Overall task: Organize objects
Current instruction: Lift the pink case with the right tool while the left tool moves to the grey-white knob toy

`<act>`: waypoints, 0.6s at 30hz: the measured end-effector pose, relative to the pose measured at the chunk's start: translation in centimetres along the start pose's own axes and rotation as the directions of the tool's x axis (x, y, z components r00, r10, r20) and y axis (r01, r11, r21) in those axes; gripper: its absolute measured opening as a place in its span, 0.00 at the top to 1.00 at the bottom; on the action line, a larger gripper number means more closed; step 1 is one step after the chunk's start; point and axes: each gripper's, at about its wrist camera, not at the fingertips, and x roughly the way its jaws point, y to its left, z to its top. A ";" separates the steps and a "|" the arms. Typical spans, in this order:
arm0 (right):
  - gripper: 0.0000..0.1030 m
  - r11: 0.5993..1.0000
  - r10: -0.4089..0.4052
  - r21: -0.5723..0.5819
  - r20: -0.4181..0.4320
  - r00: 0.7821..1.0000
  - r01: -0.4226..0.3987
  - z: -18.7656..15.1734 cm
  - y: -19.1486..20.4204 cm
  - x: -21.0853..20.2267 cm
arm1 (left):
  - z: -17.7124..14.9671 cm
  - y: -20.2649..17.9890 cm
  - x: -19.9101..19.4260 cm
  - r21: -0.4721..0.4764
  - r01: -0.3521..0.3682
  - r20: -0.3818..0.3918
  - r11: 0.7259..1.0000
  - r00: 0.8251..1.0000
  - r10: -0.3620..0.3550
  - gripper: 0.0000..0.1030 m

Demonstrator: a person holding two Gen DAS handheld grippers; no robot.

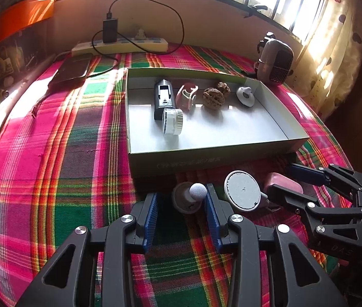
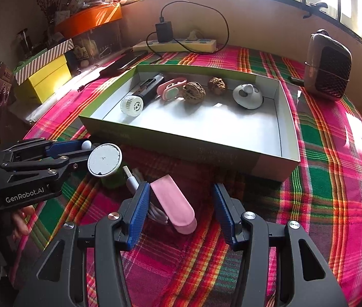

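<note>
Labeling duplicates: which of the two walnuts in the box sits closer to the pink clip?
The larger walnut sits closer, just beside the pink clip. The smaller walnut sits farther back, toward the white knobbed disc.

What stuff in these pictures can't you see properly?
- Pink case: left wrist view, mostly hidden behind the right gripper.
- White cable: right wrist view, mostly tucked under the pink case; its full length is hidden.
- Printing on the box front wall: left wrist view, too small and faint to read.
</note>
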 end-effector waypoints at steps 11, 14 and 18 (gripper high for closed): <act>0.50 0.998 -0.050 0.043 -0.011 0.999 0.050 -0.1 -1.2 0.1 | 0.2 -0.1 0.2 0.010 -0.020 0.002 1.000 1.000 0.020 0.68; 0.50 0.996 -0.073 0.053 -0.011 0.997 0.073 -0.1 -1.6 0.0 | 0.2 -0.1 0.2 0.012 -0.021 0.002 1.000 1.000 0.021 0.68; 0.50 0.994 -0.092 0.056 -0.013 0.996 0.093 -0.3 -1.6 -0.1 | 0.2 0.0 0.1 0.013 -0.033 0.002 0.999 0.999 0.033 0.68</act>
